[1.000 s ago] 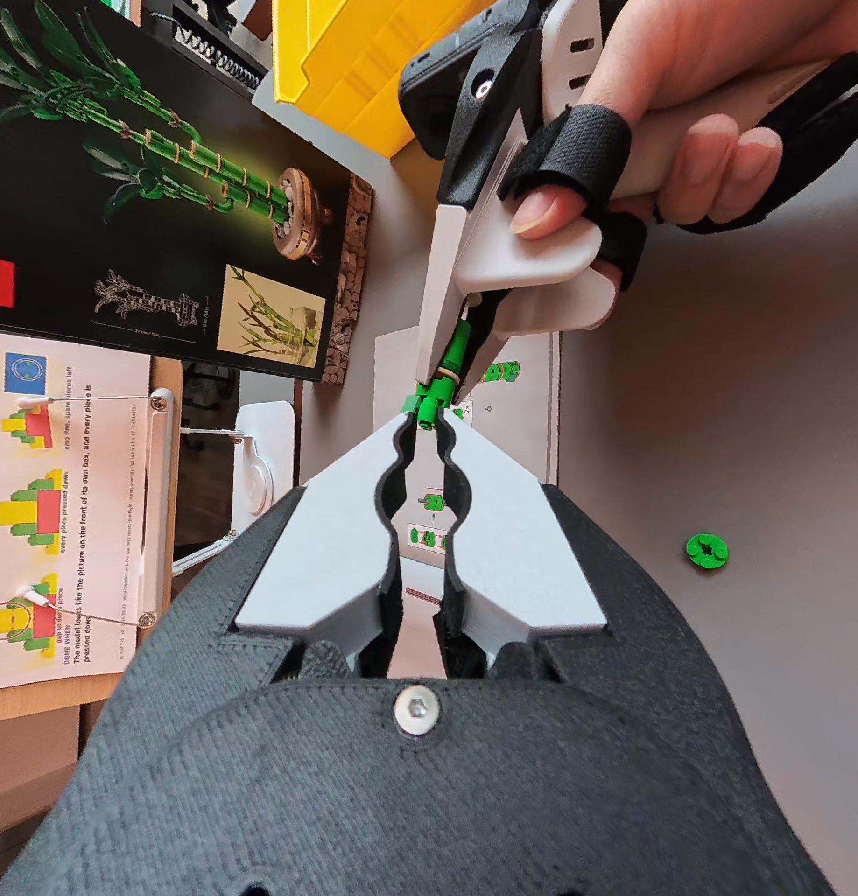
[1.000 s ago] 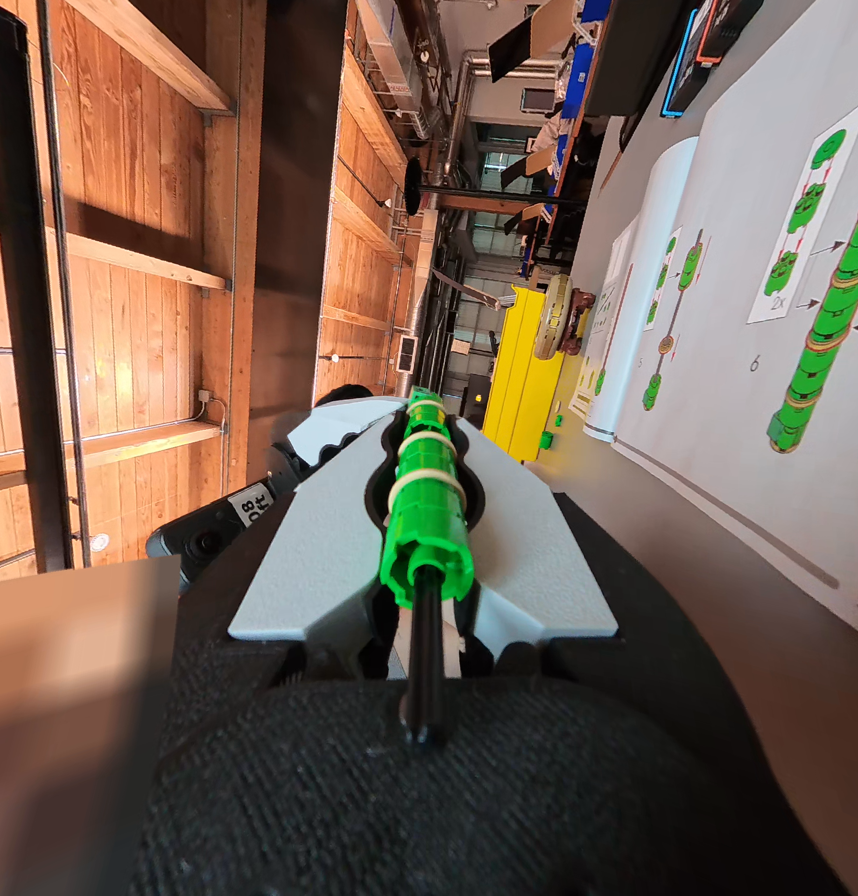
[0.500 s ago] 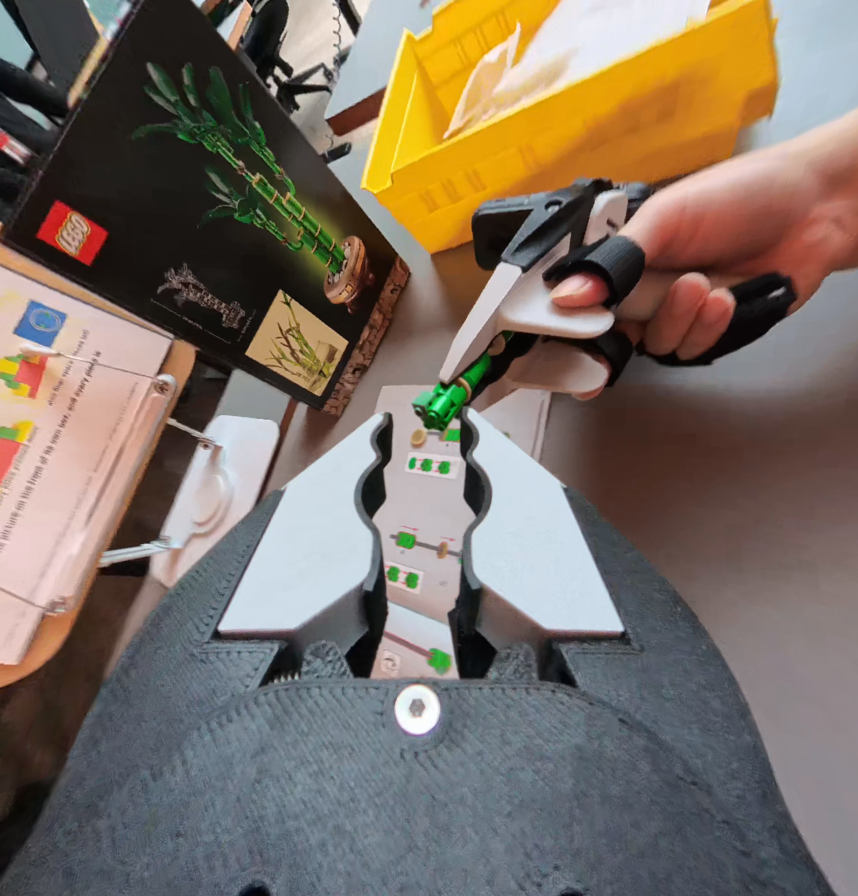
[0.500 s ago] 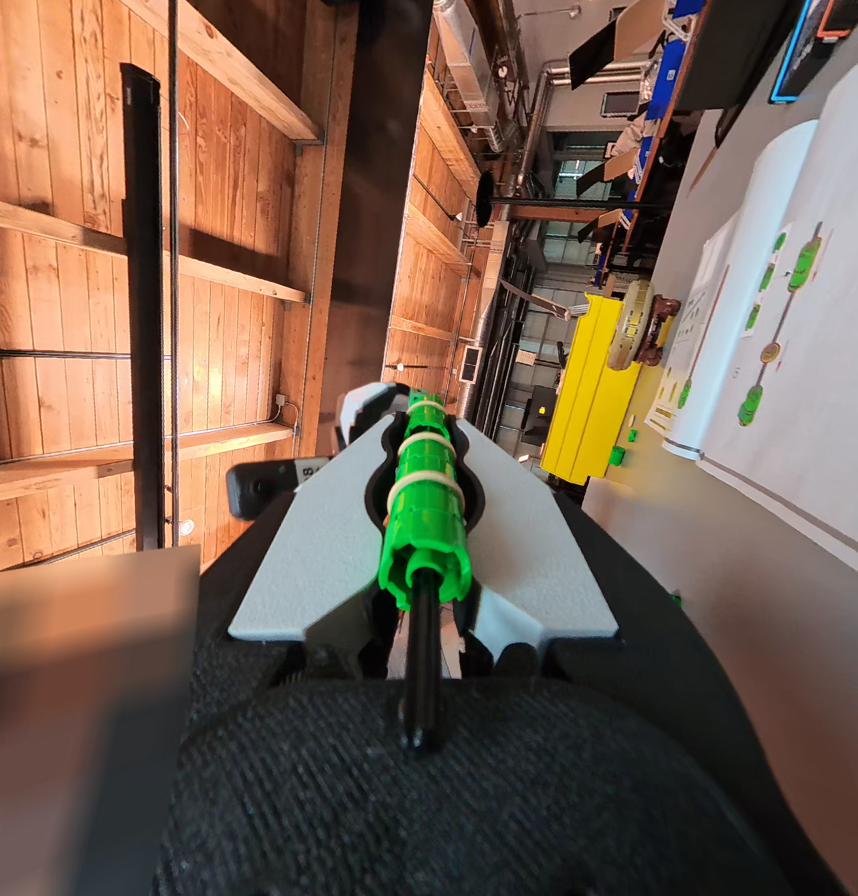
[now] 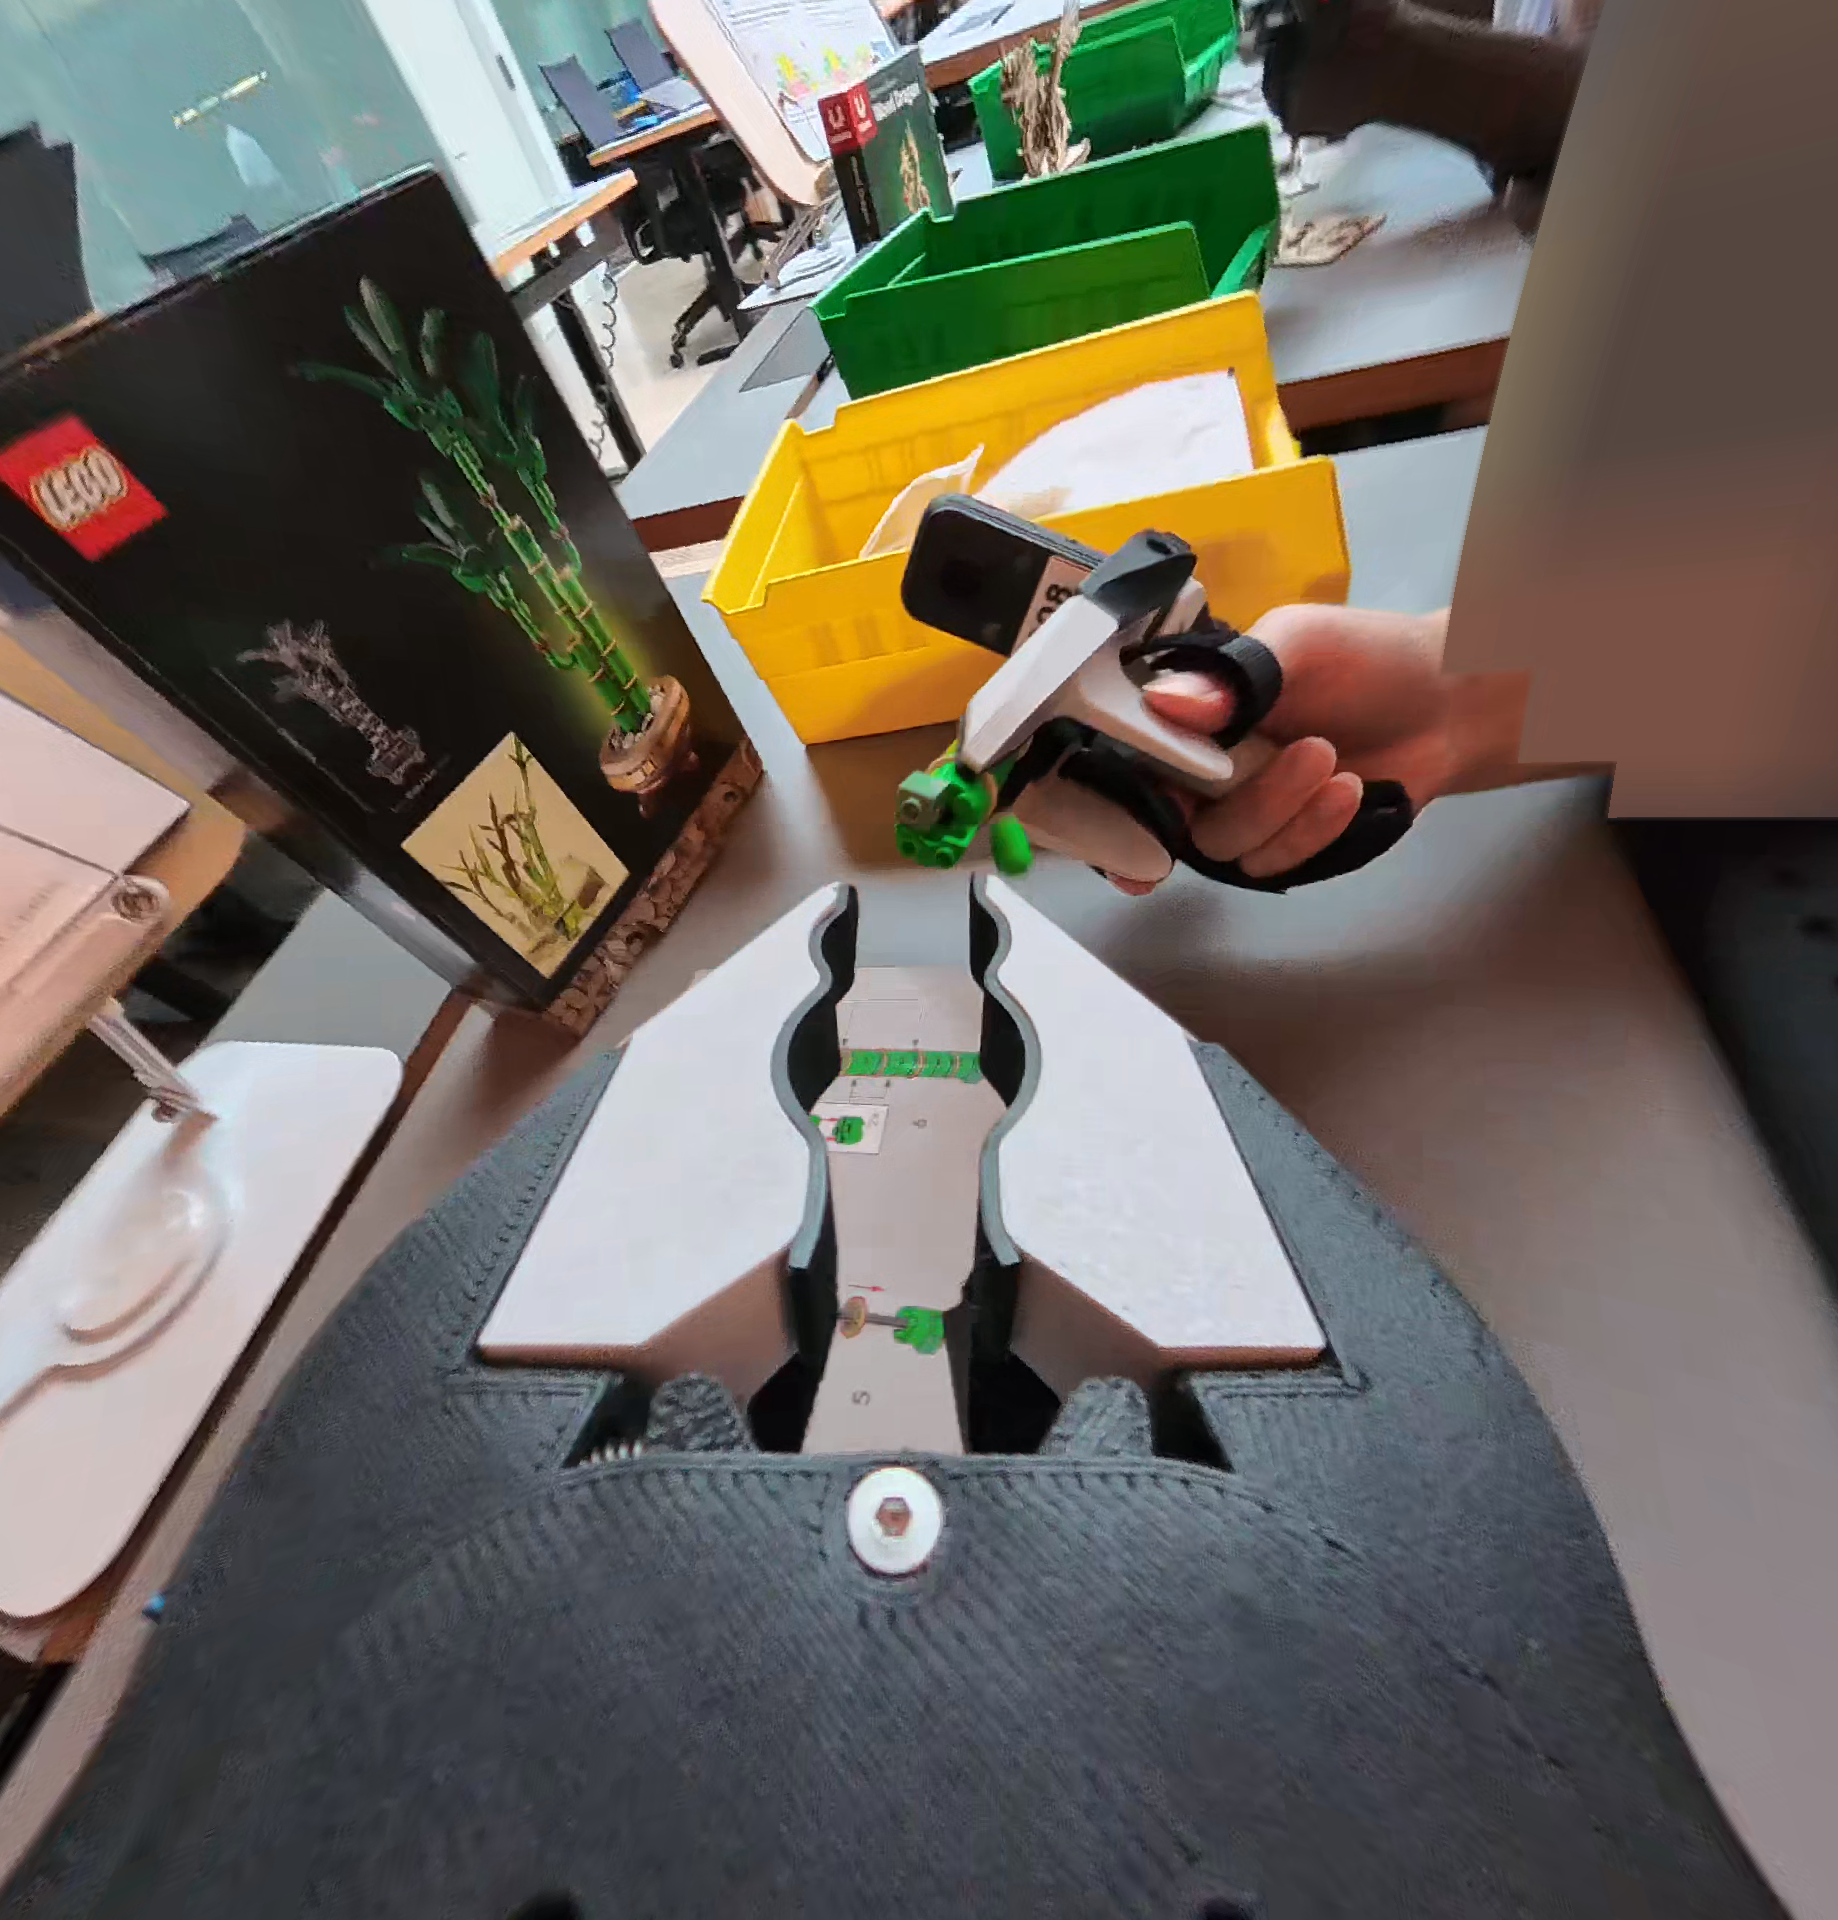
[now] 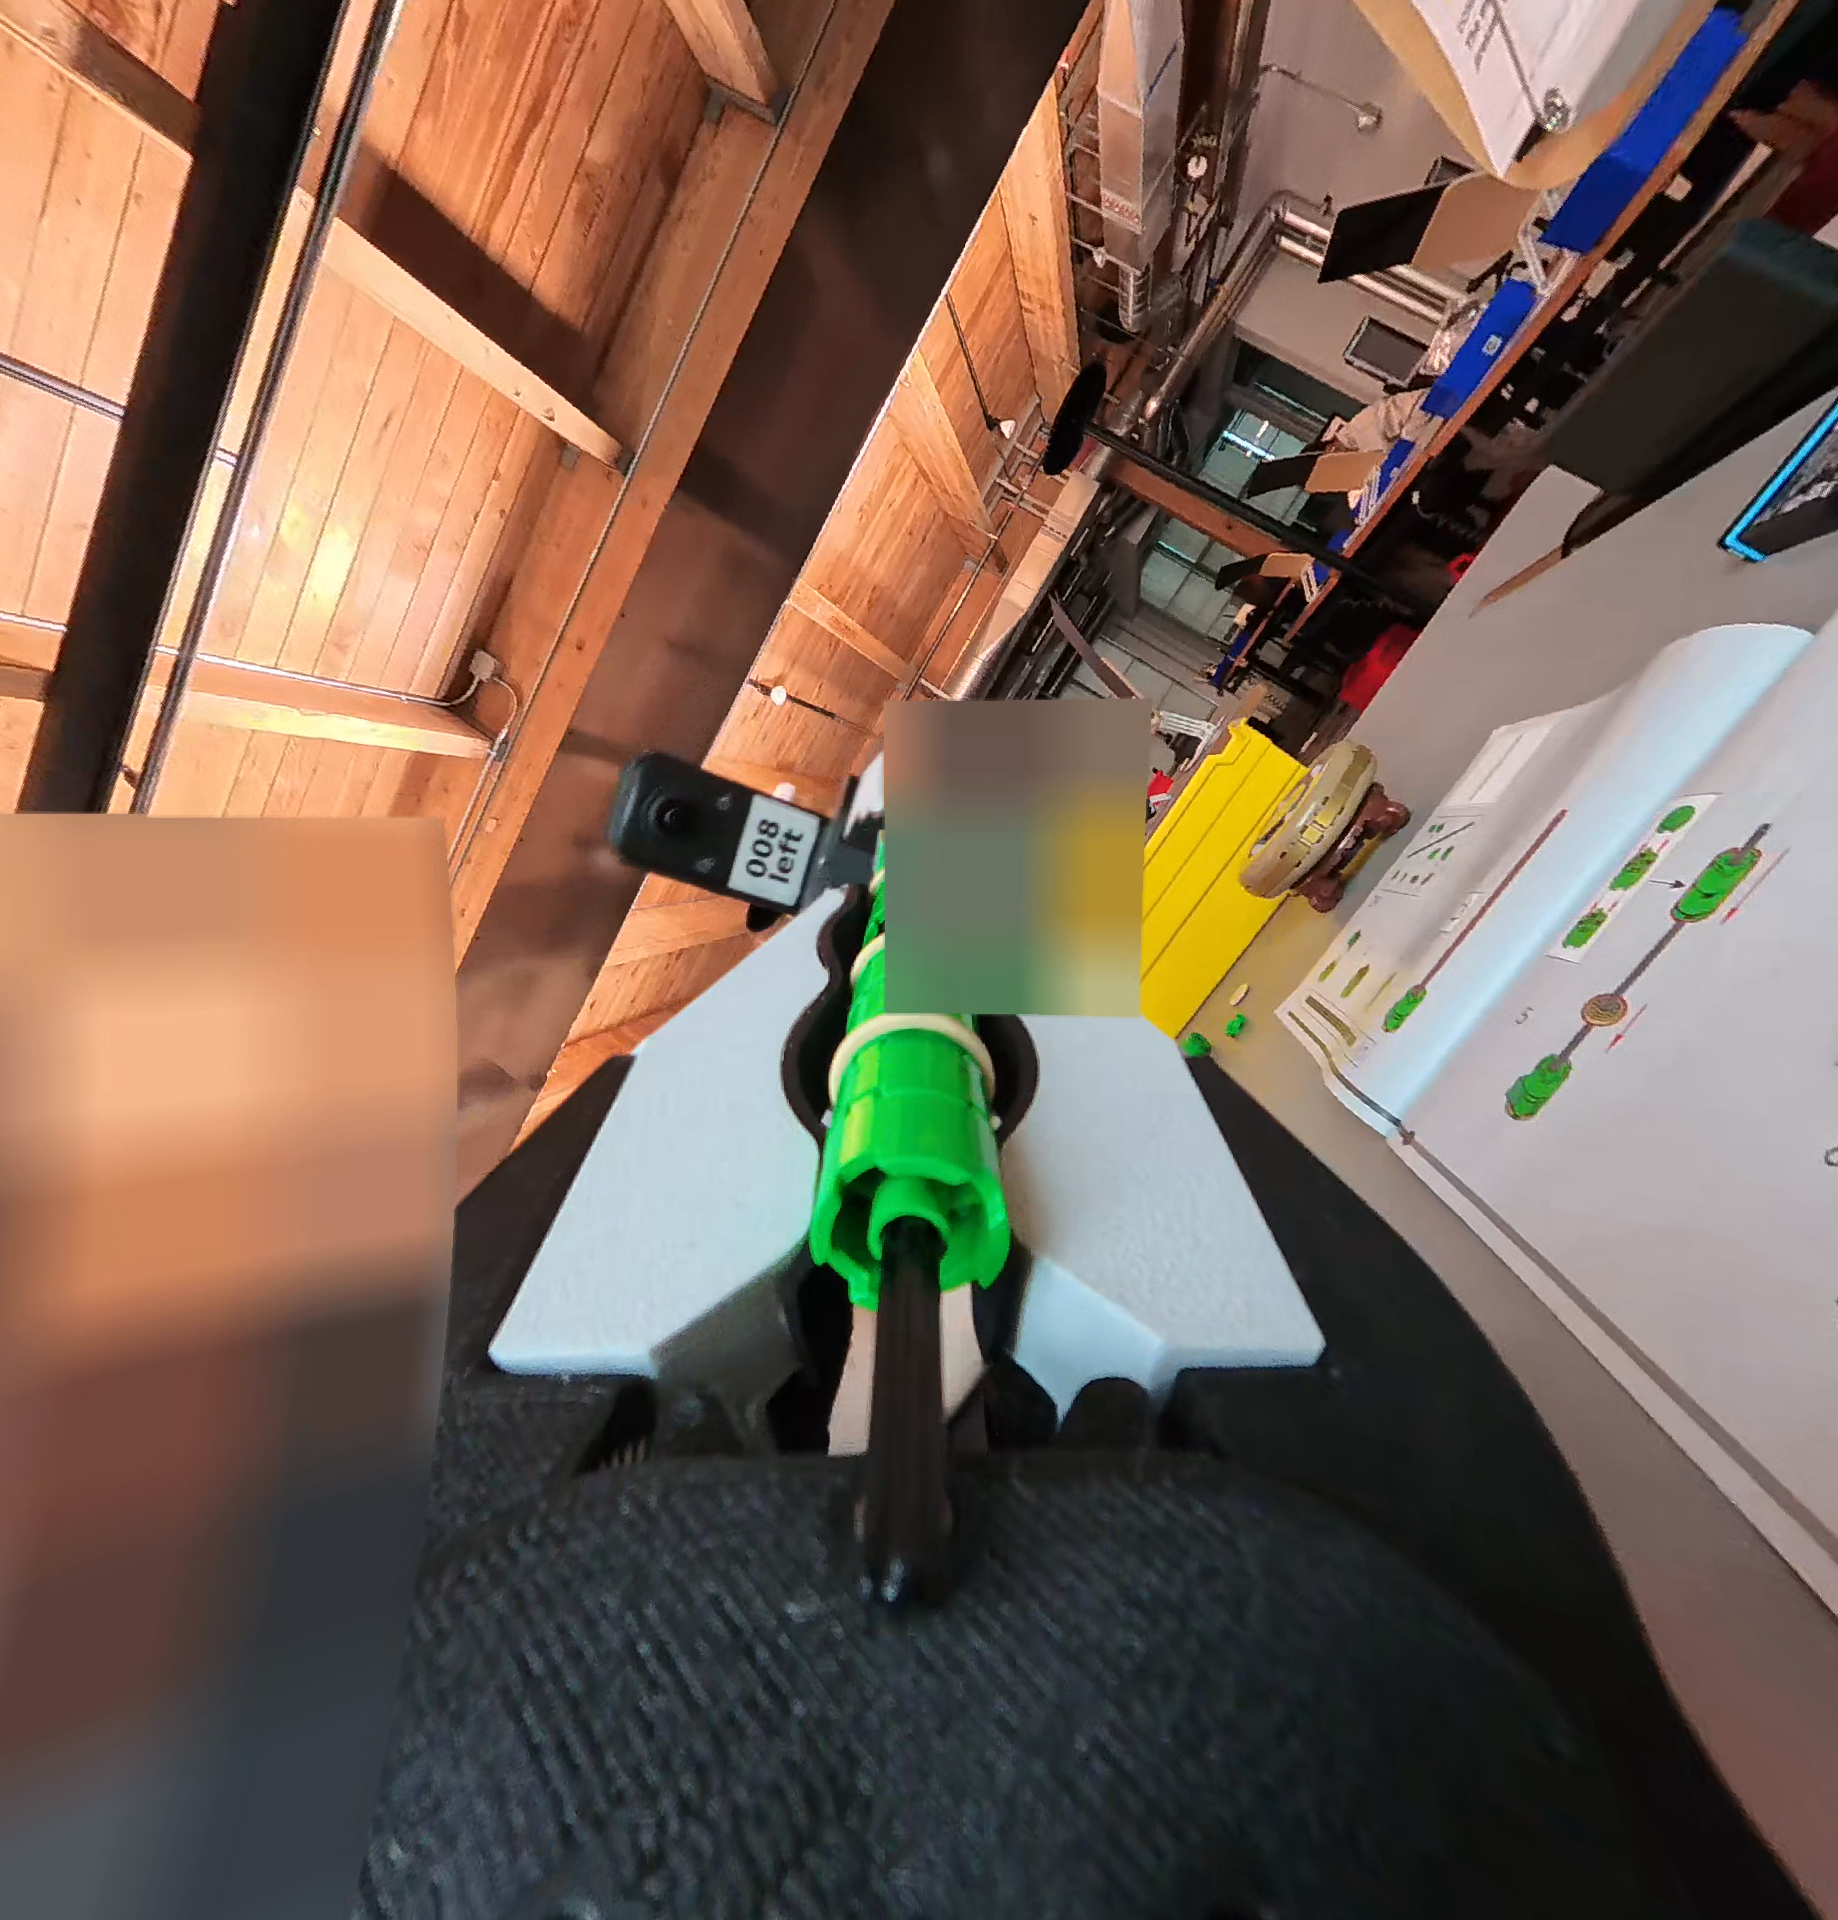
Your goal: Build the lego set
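My right gripper (image 6: 873, 977) is shut on a green bamboo stalk (image 6: 910, 1143) threaded on a black axle (image 6: 904, 1403); a mosaic patch hides the fingertips. In the left wrist view a hand holds this right gripper (image 5: 972, 790) above the table, and the stalk's end (image 5: 936, 816) sticks out towards the left. My left gripper (image 5: 910, 914) is open and empty, a short way in front of the stalk and apart from it. The open instruction booklet (image 5: 894, 1164) lies under my left fingers and also shows in the right wrist view (image 6: 1621, 1039).
The black set box (image 5: 323, 623) stands at the left. A yellow bin (image 5: 998, 644) sits behind the right gripper, with green bins (image 5: 1050, 270) farther back. A tan and brown pot base (image 6: 1310, 831) and small green pieces (image 6: 1216, 1029) lie near the yellow bin (image 6: 1206, 883). Both grippers' tips are close together, under 4 cm apart.
My left gripper has opened wide and drawn back from the stalk's tip, and its view has tilted up. My right gripper keeps hold of the stalk and has turned.
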Motion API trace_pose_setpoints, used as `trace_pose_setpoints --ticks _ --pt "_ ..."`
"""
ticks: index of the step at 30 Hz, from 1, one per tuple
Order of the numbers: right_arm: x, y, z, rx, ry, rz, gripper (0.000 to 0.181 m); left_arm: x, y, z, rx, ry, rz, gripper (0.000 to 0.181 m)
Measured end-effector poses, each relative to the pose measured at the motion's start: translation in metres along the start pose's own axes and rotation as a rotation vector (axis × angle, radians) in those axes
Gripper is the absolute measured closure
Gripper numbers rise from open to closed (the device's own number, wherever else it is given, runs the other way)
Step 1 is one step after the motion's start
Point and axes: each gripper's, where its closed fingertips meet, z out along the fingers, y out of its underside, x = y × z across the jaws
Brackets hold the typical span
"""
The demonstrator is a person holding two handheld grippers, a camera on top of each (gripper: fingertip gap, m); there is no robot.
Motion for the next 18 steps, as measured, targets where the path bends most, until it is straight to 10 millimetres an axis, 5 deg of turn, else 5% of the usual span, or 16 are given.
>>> trace_pose_setpoints --ticks 1,5,10,14,18 --pt "0.002 0.002 0.0 -0.008 0.003 0.007 0.166 0.002 0.001 0.001 -0.011 0.001 0.025 0.16" --pt "0.015 0.008 0.001 -0.007 0.019 0.128 0.166 0.002 0.013 0.009 -0.092 -0.023 0.044 0.159" --pt "0.028 0.007 -0.004 -0.025 0.089 0.062 0.166 -0.008 0.021 -0.001 -0.105 -0.017 -0.025 0.164" --pt "0.033 0.004 -0.008 -0.043 0.153 -0.014 0.166 -0.026 0.058 -0.043 -0.358 -0.028 -0.137 0.155" --pt "0.035 0.005 -0.008 -0.059 0.17 -0.043 0.166 -0.021 0.076 -0.086 -0.364 -0.015 -0.256 0.169"
